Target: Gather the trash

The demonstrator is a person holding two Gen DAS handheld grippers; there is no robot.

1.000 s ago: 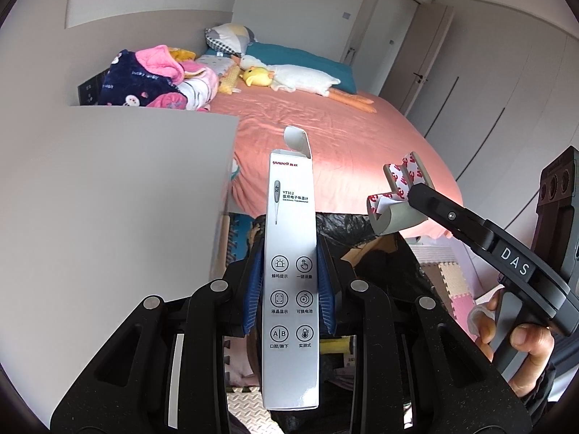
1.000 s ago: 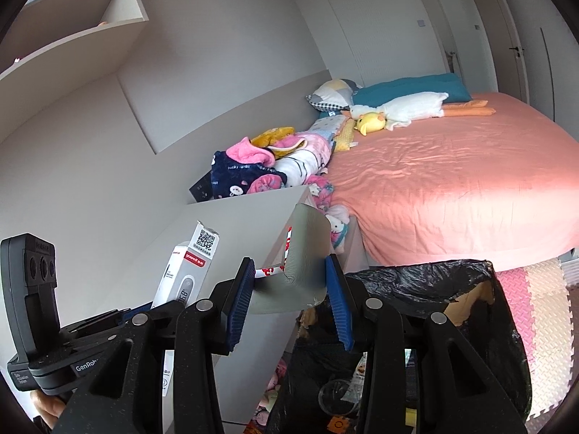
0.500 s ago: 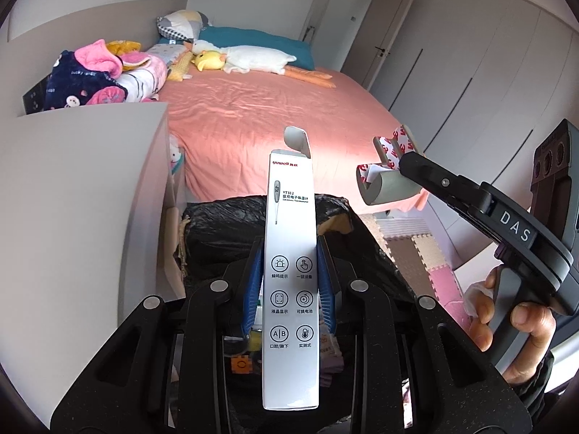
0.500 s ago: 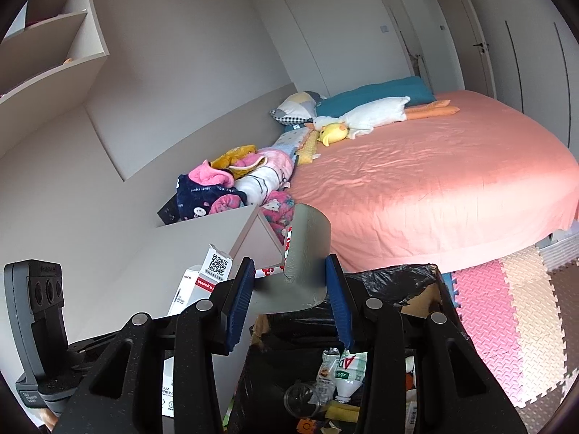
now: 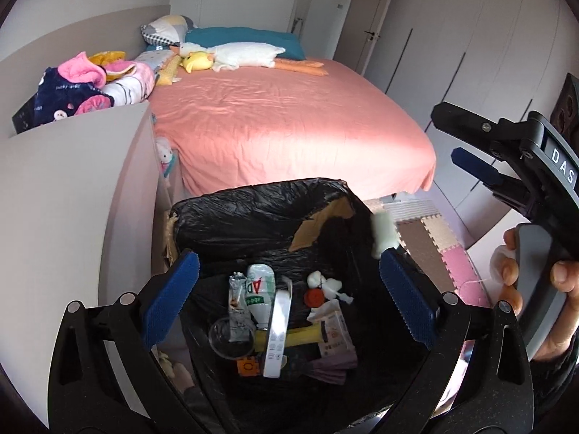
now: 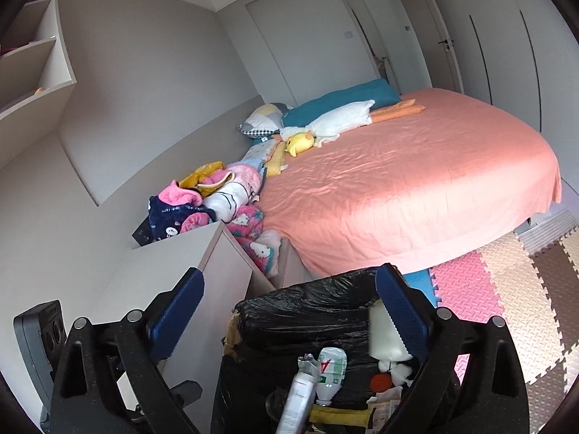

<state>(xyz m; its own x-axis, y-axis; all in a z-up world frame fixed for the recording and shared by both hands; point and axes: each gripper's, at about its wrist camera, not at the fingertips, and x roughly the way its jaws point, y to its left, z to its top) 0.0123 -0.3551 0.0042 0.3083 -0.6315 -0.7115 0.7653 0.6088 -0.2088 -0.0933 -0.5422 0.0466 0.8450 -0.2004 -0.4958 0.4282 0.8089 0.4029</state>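
A black-bagged trash bin point(image 5: 253, 213) stands below both grippers, seen also in the right wrist view point(image 6: 307, 307). Inside lie the white thermometer box point(image 5: 277, 332), a plastic bottle point(image 5: 260, 293), a clear cup and other scraps. A pale roll of paper point(image 5: 383, 233) is blurred at the bin's right edge; it shows in the right wrist view point(image 6: 383, 336) beside the right finger. My left gripper point(image 5: 286, 300) is open and empty above the bin. My right gripper point(image 6: 287, 307) is open and empty, also in the left wrist view point(image 5: 470, 144).
A grey cabinet point(image 5: 72, 188) stands left of the bin. A bed with a pink sheet point(image 5: 282, 126) lies behind it, with plush toys and clothes at its head. Foam floor mats point(image 6: 506, 289) lie to the right.
Both grippers opened over the bin. The thermometer box dropped from the left gripper into the bin. The paper roll left the right gripper and is falling at the bin's edge.
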